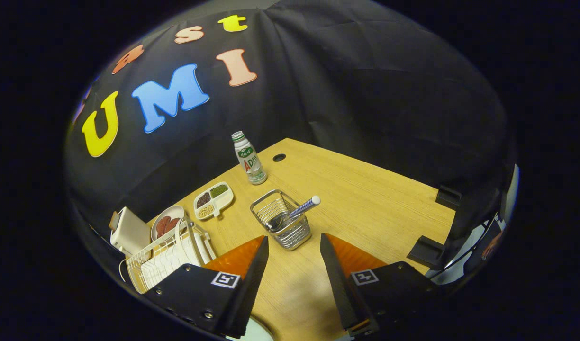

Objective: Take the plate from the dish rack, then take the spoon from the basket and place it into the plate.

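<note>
Black cloth wall (347,85) hangs creased well beyond the fingers, wrapping round both sides. Light wood-grain table (366,199) runs fwd from under them, w/ a dark round hole (279,157) near its far edge. Even overhead light, soft shadows.

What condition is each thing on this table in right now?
gripper: open, holding nothing
spoon: leaning in the basket, handle sticking out
basket: upright, just ahead of the fingers
dish rack: holds white dishes
bottle: upright, capped
divided dish: filled with grains
</note>
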